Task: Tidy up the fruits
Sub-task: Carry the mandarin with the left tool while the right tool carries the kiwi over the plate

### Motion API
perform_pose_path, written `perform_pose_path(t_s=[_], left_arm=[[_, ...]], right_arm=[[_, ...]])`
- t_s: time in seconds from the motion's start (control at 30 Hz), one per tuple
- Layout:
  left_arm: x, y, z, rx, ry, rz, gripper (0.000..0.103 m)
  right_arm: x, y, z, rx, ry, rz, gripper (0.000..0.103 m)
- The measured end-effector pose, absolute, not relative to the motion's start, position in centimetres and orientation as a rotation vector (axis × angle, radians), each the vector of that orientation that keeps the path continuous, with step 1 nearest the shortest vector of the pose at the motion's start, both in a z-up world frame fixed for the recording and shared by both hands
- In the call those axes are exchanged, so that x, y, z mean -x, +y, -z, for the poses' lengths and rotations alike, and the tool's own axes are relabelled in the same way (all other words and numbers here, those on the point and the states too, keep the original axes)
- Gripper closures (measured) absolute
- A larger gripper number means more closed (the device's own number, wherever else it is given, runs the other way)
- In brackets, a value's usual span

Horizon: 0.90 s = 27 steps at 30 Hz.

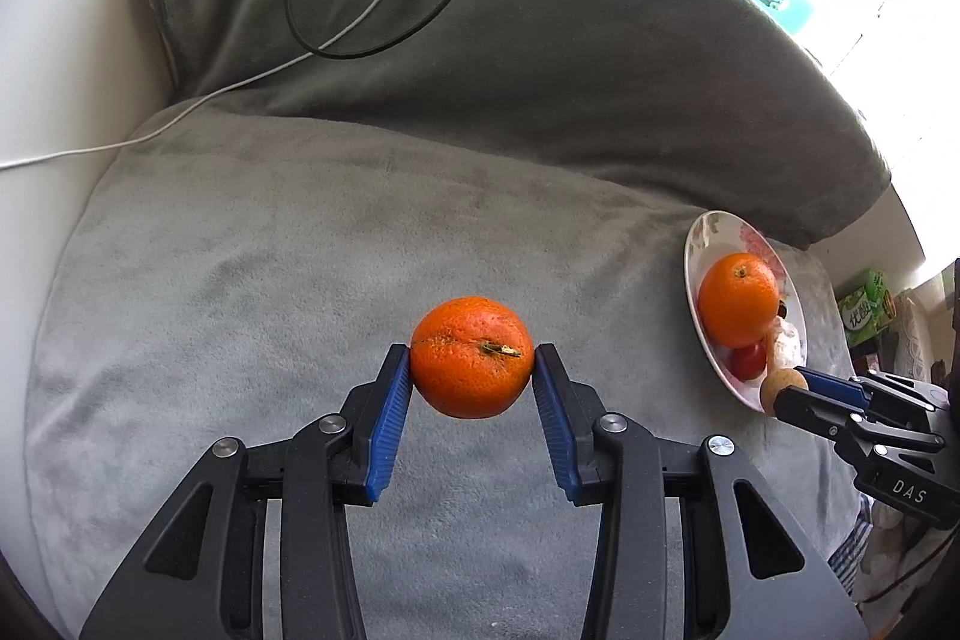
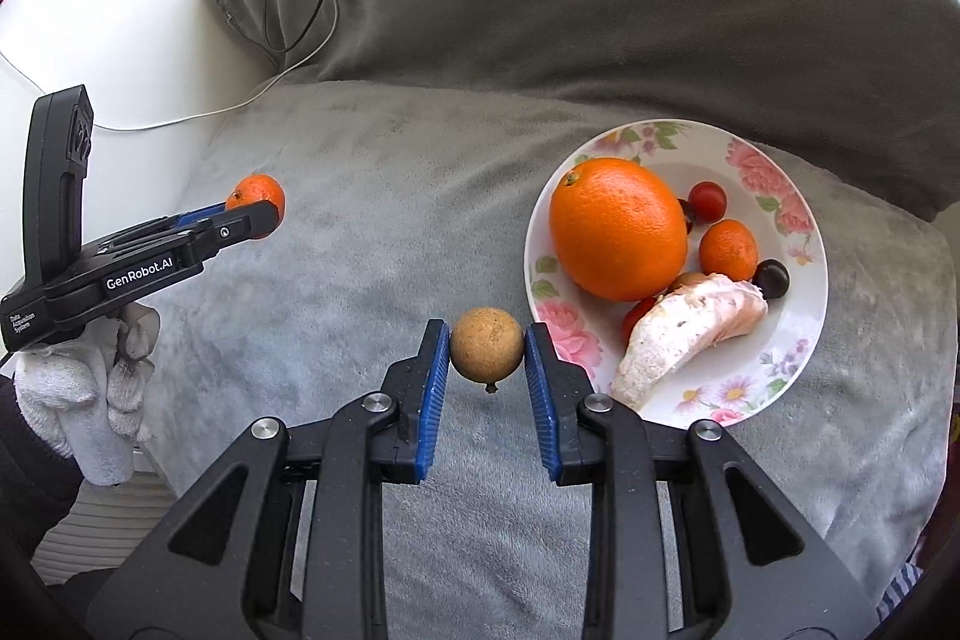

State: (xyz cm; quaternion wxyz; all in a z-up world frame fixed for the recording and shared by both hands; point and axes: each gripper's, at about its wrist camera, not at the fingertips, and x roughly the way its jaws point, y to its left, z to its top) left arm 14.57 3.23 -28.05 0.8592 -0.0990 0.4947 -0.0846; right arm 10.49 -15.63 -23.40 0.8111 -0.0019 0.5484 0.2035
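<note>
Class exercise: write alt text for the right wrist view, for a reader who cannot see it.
The right tongs grip a small round tan fruit above a grey blanket, beside a floral plate holding a large orange, a small mandarin, cherry tomatoes and a peeled citrus segment. At left, the left tongs hold a mandarin orange.

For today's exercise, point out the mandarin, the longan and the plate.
mandarin (image 1: 471, 358), left wrist view, middle of its peel.
longan (image 2: 486, 345), right wrist view, middle of its shell.
plate (image 2: 792, 334), right wrist view, bare rim.

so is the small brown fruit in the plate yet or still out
Out. The small brown fruit is clamped in the right gripper, above the grey blanket, just left of the floral plate.
</note>
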Motion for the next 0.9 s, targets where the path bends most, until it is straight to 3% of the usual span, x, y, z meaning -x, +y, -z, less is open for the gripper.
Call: perform_pose_path(t_s=[0.9], left_arm=[[-20.0, -9.6, 24.9, 0.092, 1.012, 0.427, 0.063]], right_arm=[[-10.2, -25.6, 22.6, -0.129, 1.144, -0.253, 0.076]])
